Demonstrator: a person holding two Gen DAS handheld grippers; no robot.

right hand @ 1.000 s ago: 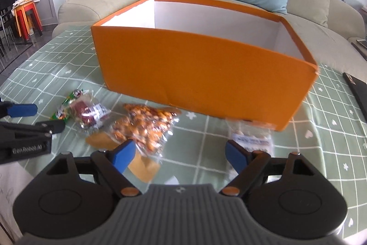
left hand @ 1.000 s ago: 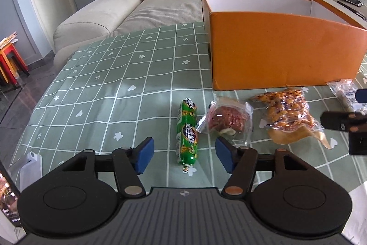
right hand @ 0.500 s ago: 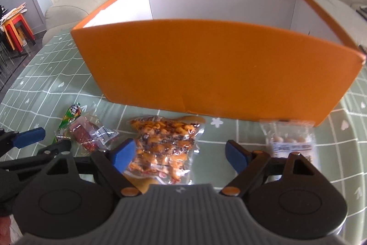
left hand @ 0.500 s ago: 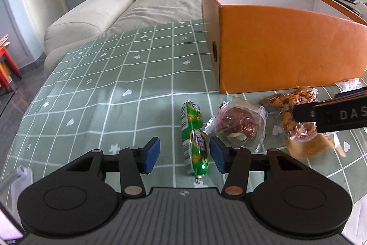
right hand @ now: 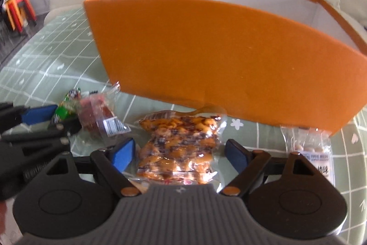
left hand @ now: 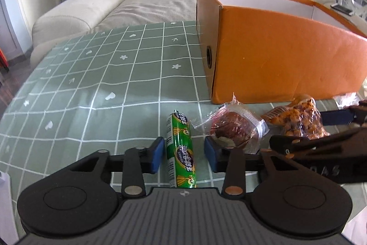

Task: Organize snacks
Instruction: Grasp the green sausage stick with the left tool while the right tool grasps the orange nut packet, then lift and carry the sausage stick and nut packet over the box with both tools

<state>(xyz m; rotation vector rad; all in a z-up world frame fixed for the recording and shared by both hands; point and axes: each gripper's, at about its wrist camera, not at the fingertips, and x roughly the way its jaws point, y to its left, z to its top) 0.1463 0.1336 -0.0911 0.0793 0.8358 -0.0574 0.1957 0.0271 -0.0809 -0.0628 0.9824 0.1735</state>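
Left wrist view: the left gripper (left hand: 184,154) is closing its jaws around the green sausage (left hand: 181,150), pads not yet touching. The right gripper (right hand: 179,154) is closing too, straddling the orange snack bag (right hand: 181,148) untouched. Four snacks are lying before one orange box (right hand: 218,56): also a red packet (left hand: 234,130) and a white pouch (right hand: 312,148).

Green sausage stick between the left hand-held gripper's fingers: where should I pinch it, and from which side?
Pinch the green sausage stick mid-length across its narrow width, coming from above. It lies flat on the tablecloth, lengthwise along the left hand-held gripper, whose closing jaws already straddle it without touching.
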